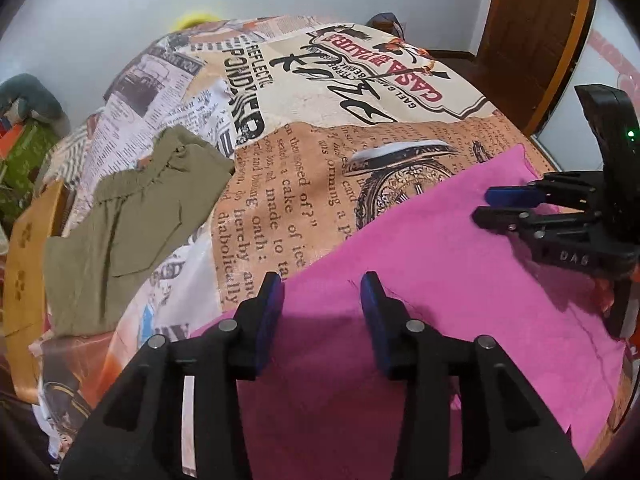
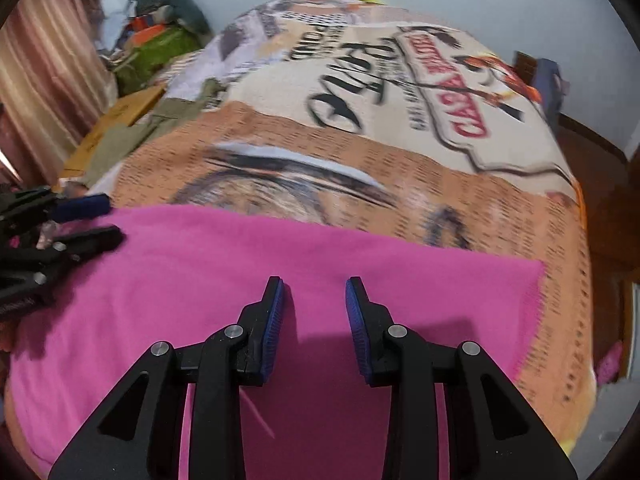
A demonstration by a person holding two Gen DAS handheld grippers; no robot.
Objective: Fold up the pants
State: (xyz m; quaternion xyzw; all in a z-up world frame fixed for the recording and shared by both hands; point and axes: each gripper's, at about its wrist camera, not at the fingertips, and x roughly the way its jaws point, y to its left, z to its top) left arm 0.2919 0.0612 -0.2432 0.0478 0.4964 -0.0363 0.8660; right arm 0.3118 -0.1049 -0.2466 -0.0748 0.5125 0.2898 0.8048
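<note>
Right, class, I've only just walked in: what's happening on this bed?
A person holds a gripper in each hand above pink pants spread flat on a newspaper-print bedspread. The left gripper and the right gripper are both open over the fabric, holding nothing. An olive-green garment lies apart near the bed's left edge.

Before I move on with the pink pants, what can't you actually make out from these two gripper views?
- Pink pants: near end runs off the bottom of both views, behind the left gripper and right gripper; waistband and legs unclear.
- Right wrist view: motion blur smears the bedspread print.
- Green garment: barely visible in the right wrist view.
- Far left clutter: too small to identify.
</note>
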